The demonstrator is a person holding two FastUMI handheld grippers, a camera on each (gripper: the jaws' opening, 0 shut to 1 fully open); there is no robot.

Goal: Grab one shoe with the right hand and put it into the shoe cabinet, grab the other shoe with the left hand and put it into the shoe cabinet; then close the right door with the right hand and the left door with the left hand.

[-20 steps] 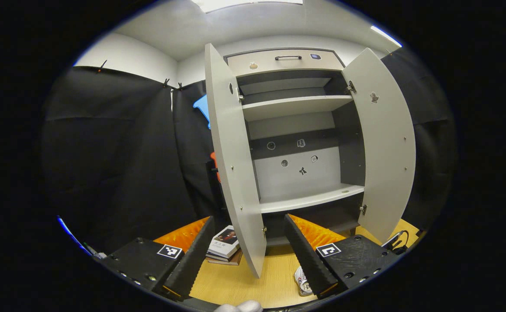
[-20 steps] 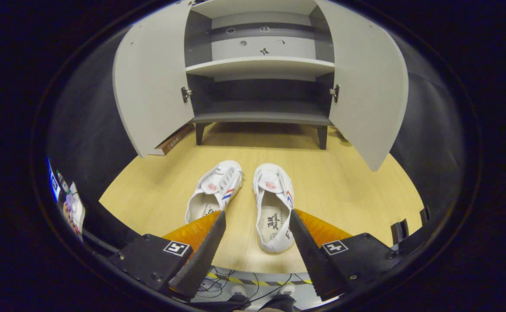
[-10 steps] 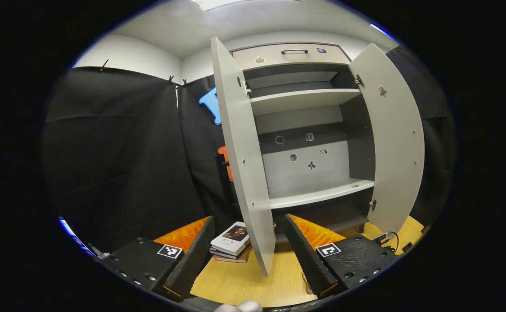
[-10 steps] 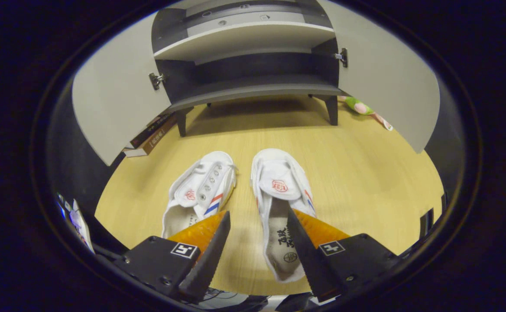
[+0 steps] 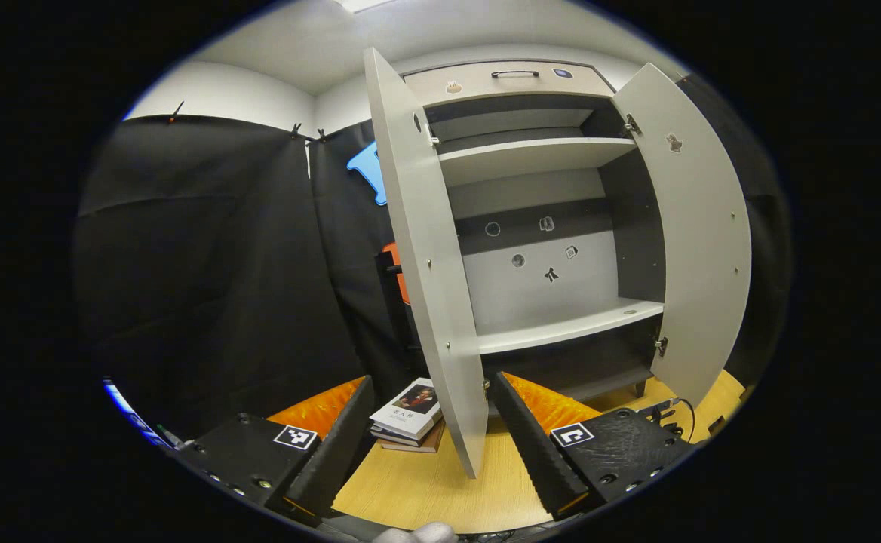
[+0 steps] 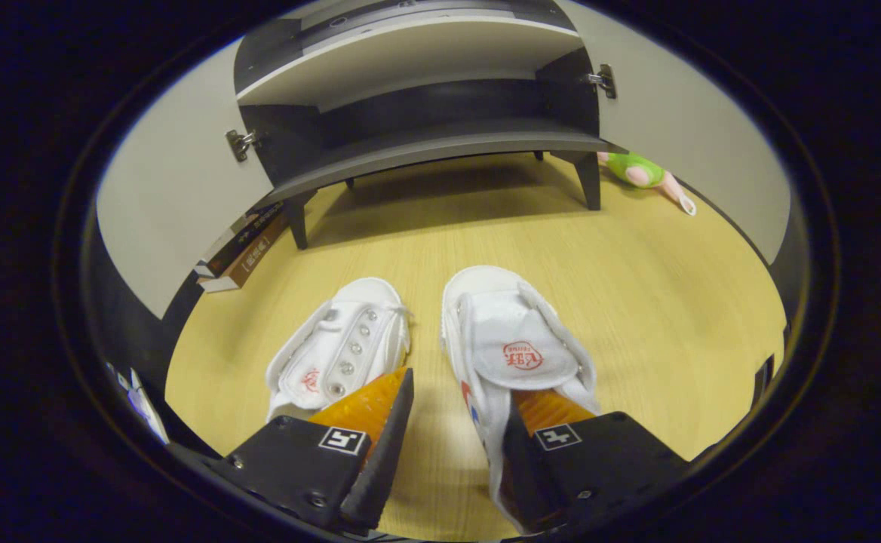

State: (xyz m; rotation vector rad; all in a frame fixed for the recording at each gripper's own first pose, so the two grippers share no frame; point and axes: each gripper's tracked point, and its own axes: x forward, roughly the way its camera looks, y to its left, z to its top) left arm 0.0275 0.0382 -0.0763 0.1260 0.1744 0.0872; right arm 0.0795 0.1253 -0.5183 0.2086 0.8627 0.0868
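Shoes, white canvas, 1 pair, listed by view.

Left gripper view: shoe cabinet is seen ahead, standing on wood floor. Left door and right door are both swung open; shelves inside are bare. Stack of books is laid on floor just beside left door's lower edge. Left gripper is held with fingers spread apart, nothing between them.

Right gripper view: left shoe and right shoe are set side by side on floor in front of cabinet, toes pointed toward it, well apart from its lowest shelf. Right gripper is spread; its right finger is placed inside right shoe's opening, left finger in gap between shoes, so shoe's inner side wall is straddled, not yet pinched. Green-pink plush toy is noted by cabinet's right leg.
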